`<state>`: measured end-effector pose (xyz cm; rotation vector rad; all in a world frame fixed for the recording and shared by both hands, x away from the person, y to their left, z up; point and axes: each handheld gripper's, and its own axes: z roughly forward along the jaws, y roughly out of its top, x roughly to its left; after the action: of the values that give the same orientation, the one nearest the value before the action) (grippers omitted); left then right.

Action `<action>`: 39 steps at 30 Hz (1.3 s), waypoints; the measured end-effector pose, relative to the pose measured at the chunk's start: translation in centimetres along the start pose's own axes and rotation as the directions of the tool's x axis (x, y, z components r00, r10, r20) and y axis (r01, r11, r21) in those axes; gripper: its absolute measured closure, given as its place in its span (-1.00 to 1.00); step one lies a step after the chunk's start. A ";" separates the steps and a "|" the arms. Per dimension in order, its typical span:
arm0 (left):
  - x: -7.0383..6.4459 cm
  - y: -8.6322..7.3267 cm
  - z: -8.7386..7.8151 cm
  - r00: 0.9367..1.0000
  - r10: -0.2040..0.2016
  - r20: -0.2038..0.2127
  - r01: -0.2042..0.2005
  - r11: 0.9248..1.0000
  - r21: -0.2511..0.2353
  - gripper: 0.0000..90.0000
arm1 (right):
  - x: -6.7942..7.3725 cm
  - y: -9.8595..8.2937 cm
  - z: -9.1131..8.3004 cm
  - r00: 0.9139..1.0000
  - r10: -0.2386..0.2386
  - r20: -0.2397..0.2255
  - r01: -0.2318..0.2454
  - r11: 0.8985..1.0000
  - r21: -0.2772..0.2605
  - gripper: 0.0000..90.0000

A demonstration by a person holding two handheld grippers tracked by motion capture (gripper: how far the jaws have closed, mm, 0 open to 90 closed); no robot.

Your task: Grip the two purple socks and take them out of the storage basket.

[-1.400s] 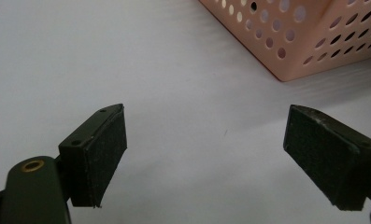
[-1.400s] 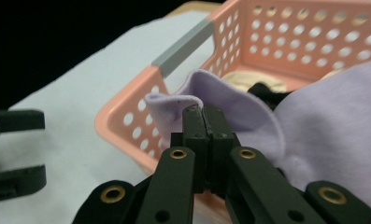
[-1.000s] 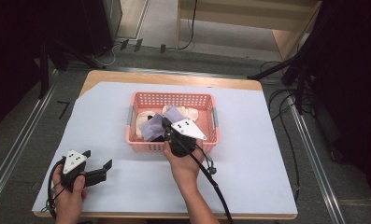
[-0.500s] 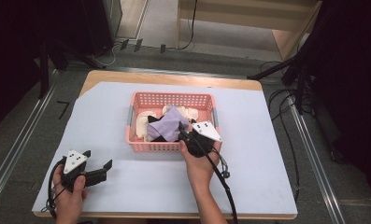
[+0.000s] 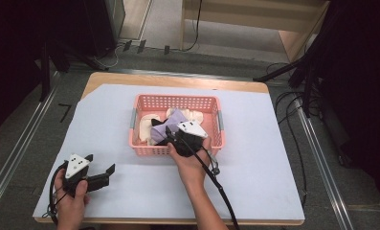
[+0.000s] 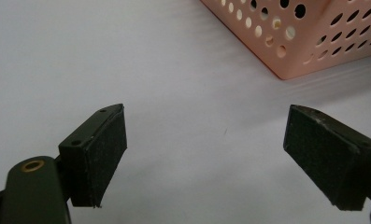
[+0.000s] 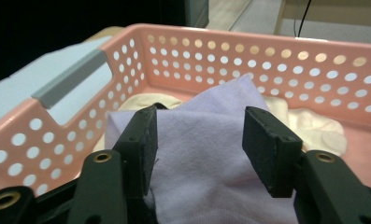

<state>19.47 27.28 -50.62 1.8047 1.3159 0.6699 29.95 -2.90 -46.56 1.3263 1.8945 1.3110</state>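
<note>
At 6 o'clock in the pink basket (image 5: 175, 101), my right hand-held gripper (image 7: 199, 140) has moved back in, jaws spread around the lilac cloth (image 7: 211, 140), not yet pinching. I judge a grab is next. Left hand-held gripper (image 6: 206, 149) stays spread over bare tabletop (image 6: 80, 56) at 8 o'clock.

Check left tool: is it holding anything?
No. In the left gripper view the left tool has its jaws wide apart over the bare white table cover, nothing between them.

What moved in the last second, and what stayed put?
The right gripper went toward the person with the lilac cloth, then came back over the pink plastic basket. The cloth now lies between its parted jaws in the right gripper view; whether they grip it I cannot tell. The left gripper, open, the basket and the cream cloths stayed put.
</note>
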 end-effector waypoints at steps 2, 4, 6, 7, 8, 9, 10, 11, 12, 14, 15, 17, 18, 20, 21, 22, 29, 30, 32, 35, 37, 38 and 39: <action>0.0 0.0 0.0 1.000 -0.001 -0.002 0.001 1.000 0.001 -0.68 | 0.4 0.1 0.5 1.000 0.006 -0.008 -0.006 1.000 0.017 -0.05; 0.0 0.0 0.0 1.000 0.000 -0.004 0.000 1.000 0.000 -0.68 | 0.7 0.2 0.9 1.000 0.004 -0.014 -0.003 1.000 0.027 -0.12; 0.0 0.0 0.0 1.000 0.000 0.000 0.000 1.000 0.001 -0.68 | 1.2 0.3 1.3 1.000 -0.006 -0.013 0.007 0.999 0.043 -0.23; 0.0 0.0 0.0 1.000 0.000 0.001 0.000 1.000 0.000 -0.68 | 1.4 0.3 1.4 1.000 -0.016 -0.006 0.016 0.999 0.047 -0.25; 0.0 0.0 0.0 1.000 -0.001 0.000 0.001 1.000 0.000 -0.68 | 1.6 0.3 1.6 1.000 -0.018 -0.008 0.018 0.999 0.050 -0.29; 0.0 0.0 0.0 1.000 -0.001 0.000 0.001 1.000 0.000 -0.68 | 1.8 0.3 1.7 1.000 -0.015 -0.002 0.016 0.998 0.057 -0.32; 0.0 0.0 0.0 1.000 -0.001 0.000 0.001 1.000 0.000 -0.68 | 1.8 0.3 1.7 1.000 -0.015 -0.002 0.016 0.998 0.057 -0.32; 0.0 0.0 0.0 1.000 0.000 0.000 0.000 1.000 0.000 -0.68 | 1.9 0.3 1.8 1.000 -0.018 0.006 0.018 0.998 0.065 -0.34; 0.0 0.0 0.0 1.000 0.000 0.000 0.000 1.000 0.001 -0.68 | 2.0 0.3 2.2 0.999 -0.045 0.024 0.043 0.996 0.081 -0.39; 0.0 0.0 0.0 1.000 -0.001 -0.003 0.001 1.000 -0.001 -0.68 | 1.8 0.4 2.5 1.000 -0.028 0.014 0.026 0.993 0.112 -0.46; 0.0 0.0 0.0 1.000 0.000 0.000 0.000 1.000 -0.002 -0.68 | 1.7 0.4 2.6 1.000 -0.014 0.009 0.013 0.992 0.122 -0.46; 0.0 0.0 0.0 1.000 0.000 0.000 0.000 1.000 -0.001 -0.68 | 1.6 0.5 2.6 1.000 0.001 0.002 -0.001 0.992 0.126 -0.42; 0.0 0.0 0.0 1.000 0.000 0.001 0.000 1.000 -0.002 -0.68 | 1.6 0.5 2.6 1.000 0.009 -0.003 -0.009 0.992 0.129 -0.38; 0.0 0.0 0.0 1.000 0.000 0.001 0.000 1.000 -0.002 -0.68 | 1.4 0.6 2.6 0.999 0.027 -0.018 -0.024 0.991 0.132 -0.33; 0.0 0.0 0.0 1.000 -0.001 0.000 0.001 1.000 -0.002 -0.68 | 1.4 0.6 2.6 0.999 0.048 -0.016 -0.046 0.990 0.132 -0.32; 0.0 0.0 0.0 1.000 -0.001 0.000 0.001 1.000 -0.002 -0.68 | 1.4 0.6 2.6 0.999 0.048 -0.016 -0.046 0.990 0.132 -0.32; 0.0 0.0 0.0 1.000 0.002 0.000 -0.002 1.000 0.001 -0.68 | 1.1 1.0 2.9 0.995 0.094 -0.016 -0.090 0.982 0.169 -0.30; 0.0 0.0 0.0 1.000 0.002 0.000 -0.002 1.000 0.001 -0.68 | 1.1 1.0 2.9 0.995 0.099 -0.015 -0.095 0.979 0.178 -0.31; 0.0 0.0 0.0 1.000 0.003 0.000 -0.003 1.000 0.001 -0.68 | 1.0 1.1 3.0 0.995 0.104 -0.010 -0.100 0.976 0.193 -0.31; 0.0 0.0 0.0 1.000 0.002 -0.002 -0.002 1.000 -0.001 -0.68 | 1.0 1.3 3.1 0.992 0.128 -0.002 -0.124 0.970 0.209 -0.29; 0.0 0.0 0.0 1.000 0.002 -0.001 -0.002 1.000 0.000 -0.68 | 0.9 1.4 3.1 0.990 0.140 0.009 -0.139 0.969 0.206 -0.24; 0.0 0.0 0.0 1.000 0.002 0.000 -0.002 1.000 0.002 -0.68 | 0.8 1.4 3.1 0.990 0.142 0.016 -0.142 0.968 0.205 -0.22; 0.0 0.0 0.0 1.000 0.002 0.000 -0.002 1.000 0.001 -0.68 | 0.7 1.4 3.1 0.989 0.145 0.023 -0.147 0.967 0.206 -0.20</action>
<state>19.46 27.29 -50.62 1.8076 1.3150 0.6705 32.79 -0.80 -46.51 1.5998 2.0052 1.1996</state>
